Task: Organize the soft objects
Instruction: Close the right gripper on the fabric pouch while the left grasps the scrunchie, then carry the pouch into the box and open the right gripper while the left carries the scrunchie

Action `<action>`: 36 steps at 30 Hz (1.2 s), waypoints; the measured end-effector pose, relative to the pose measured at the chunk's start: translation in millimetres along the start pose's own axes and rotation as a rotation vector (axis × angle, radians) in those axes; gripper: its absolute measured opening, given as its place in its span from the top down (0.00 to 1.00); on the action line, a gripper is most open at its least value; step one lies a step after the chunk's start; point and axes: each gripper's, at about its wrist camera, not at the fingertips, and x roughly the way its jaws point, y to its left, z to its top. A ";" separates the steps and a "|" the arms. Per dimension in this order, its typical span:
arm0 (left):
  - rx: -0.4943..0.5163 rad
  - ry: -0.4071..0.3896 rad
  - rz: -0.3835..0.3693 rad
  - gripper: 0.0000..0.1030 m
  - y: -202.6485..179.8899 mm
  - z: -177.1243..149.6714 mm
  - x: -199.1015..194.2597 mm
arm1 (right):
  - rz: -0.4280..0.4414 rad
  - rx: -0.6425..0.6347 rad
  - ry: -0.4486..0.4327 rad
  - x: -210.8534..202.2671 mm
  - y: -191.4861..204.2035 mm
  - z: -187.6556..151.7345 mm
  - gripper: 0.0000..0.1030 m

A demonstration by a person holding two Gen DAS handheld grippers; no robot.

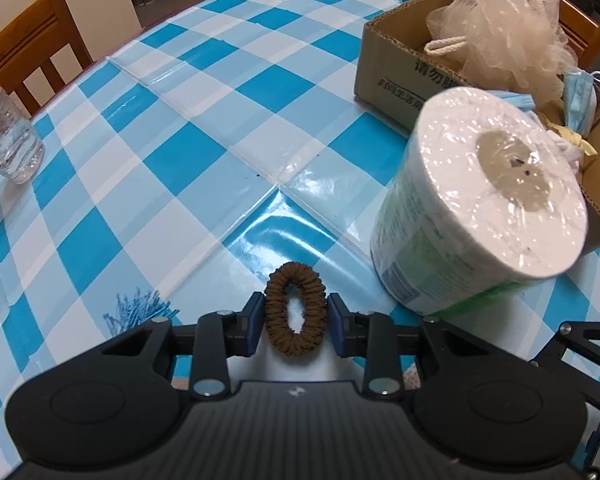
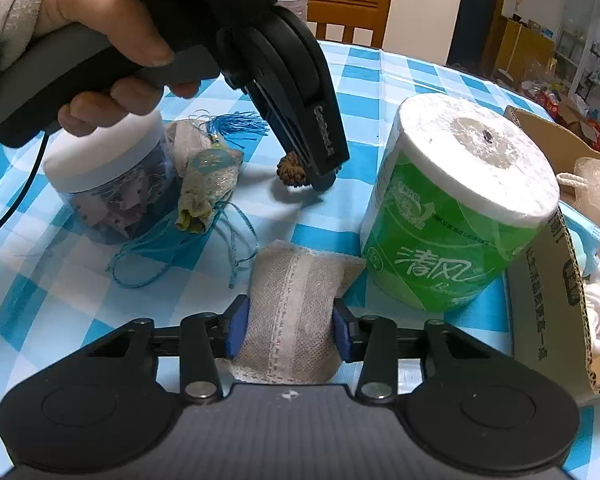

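My left gripper (image 1: 296,316) is shut on a brown hair scrunchie (image 1: 295,312), held just above the checked table. The same scrunchie (image 2: 290,172) and the left gripper (image 2: 320,180) show in the right wrist view. My right gripper (image 2: 290,326) is shut on a beige lace sachet (image 2: 296,312) lying on the table. A wrapped toilet paper roll (image 1: 484,204) stands beside a cardboard box (image 1: 392,76), which holds a bath pouf (image 1: 500,32) and face masks (image 1: 576,96). The roll (image 2: 456,204) and box (image 2: 548,296) show at the right.
A clear jar with a white lid (image 2: 112,184), a small green pouch with a blue tassel (image 2: 210,184) and blue string (image 2: 180,256) lie at the left. A water bottle (image 1: 12,140) and wooden chairs (image 1: 36,44) stand at the table's edge.
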 end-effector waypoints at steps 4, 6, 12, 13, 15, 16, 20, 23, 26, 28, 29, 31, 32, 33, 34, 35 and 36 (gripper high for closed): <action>-0.001 -0.002 0.007 0.69 2.1 -4.0 -10.5 | 0.022 -0.016 0.007 -10.1 0.6 -1.8 0.58; 0.003 -0.003 0.008 0.69 1.8 -6.9 -18.5 | 0.028 -0.025 0.005 -16.8 1.6 -3.8 0.59; 0.006 -0.018 0.010 0.69 -4.3 -17.7 -50.3 | 0.056 -0.028 -0.003 -44.4 -5.5 -7.5 0.59; 0.008 -0.024 0.008 0.69 -6.6 -19.7 -56.6 | 0.057 -0.029 -0.007 -50.7 -7.5 -8.3 0.59; 0.010 -0.034 0.004 0.69 -13.8 -24.6 -70.9 | 0.061 -0.034 -0.009 -58.3 -12.1 -8.5 0.59; 0.013 -0.042 0.001 0.69 -18.2 -26.9 -78.0 | 0.060 -0.034 -0.010 -62.8 -14.6 -9.2 0.59; 0.013 -0.069 -0.015 0.69 -36.0 -35.3 -102.1 | 0.053 -0.038 -0.016 -84.6 -28.0 -11.3 0.59; 0.013 -0.083 -0.032 0.69 -51.1 -40.6 -116.8 | 0.053 -0.051 -0.025 -103.3 -39.4 -14.0 0.59; 0.016 -0.088 -0.045 0.69 -66.2 -43.9 -125.9 | 0.046 -0.068 -0.029 -120.1 -52.4 -16.8 0.59; 0.023 -0.089 -0.053 0.69 -75.2 -45.0 -128.6 | 0.037 -0.077 -0.035 -130.2 -63.7 -18.3 0.59; 0.026 -0.089 -0.056 0.69 -80.6 -44.6 -129.8 | 0.033 -0.083 -0.038 -133.6 -69.2 -18.1 0.59; 0.027 -0.090 -0.062 0.69 -89.8 -43.7 -132.2 | 0.017 -0.093 -0.046 -138.6 -80.5 -17.4 0.59; 0.025 -0.089 -0.065 0.69 -94.0 -42.4 -132.9 | 0.013 -0.097 -0.049 -140.2 -86.3 -16.9 0.59; 0.026 -0.090 -0.068 0.69 -98.1 -41.1 -134.0 | 0.010 -0.099 -0.053 -141.6 -93.2 -15.8 0.59; 0.027 -0.093 -0.069 0.69 -102.2 -39.5 -135.0 | 0.006 -0.099 -0.058 -143.1 -100.8 -14.4 0.59; 0.028 -0.097 -0.069 0.69 -106.3 -37.9 -136.2 | 0.005 -0.099 -0.061 -143.9 -107.1 -12.9 0.59; 0.027 -0.102 -0.069 0.69 -110.8 -35.7 -137.5 | 0.003 -0.099 -0.066 -144.1 -113.9 -11.3 0.59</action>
